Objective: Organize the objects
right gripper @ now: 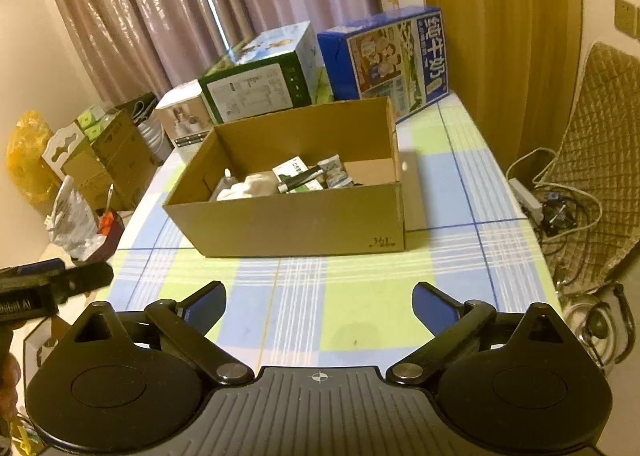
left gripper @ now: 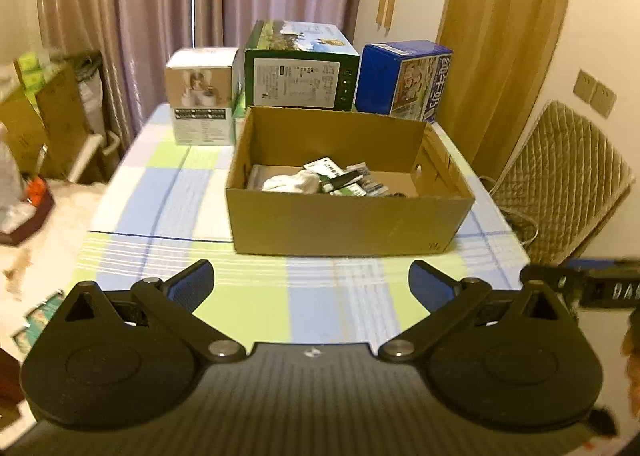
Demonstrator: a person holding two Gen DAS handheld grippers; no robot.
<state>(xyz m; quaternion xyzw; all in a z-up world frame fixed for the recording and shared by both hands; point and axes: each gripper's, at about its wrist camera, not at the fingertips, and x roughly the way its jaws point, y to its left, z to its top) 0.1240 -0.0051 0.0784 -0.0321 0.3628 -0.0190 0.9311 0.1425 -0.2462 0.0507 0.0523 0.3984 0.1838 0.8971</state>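
Item 1. Open brown cardboard box, set on the worktop covered by a blue, green and white checked cloth. Its long axis runs from 9 to 3 o'clock in the left wrist view and is slightly skewed in the right wrist view.

Item 2. Contents, gathered on the box floor: a crumpled white cloth, a black cylindrical tube, green-and-white printed packets and small greyish packets. The objects are judged to be already stowed; no loose object is seen on the bare cloth in front of the box.

Item 3. Left gripper: jaws spread wide apart, nothing held. The box is found at 12 o'clock, near but not touched.

Item 4. Right gripper: jaws likewise wide apart and empty. The box is found at 11 to 12 o'clock. Neither gripper is clearly the nearer.

Item 5. Behind the box, at 12 o'clock: a white printed carton, a green printed carton and a blue milk carton, stood in a row.
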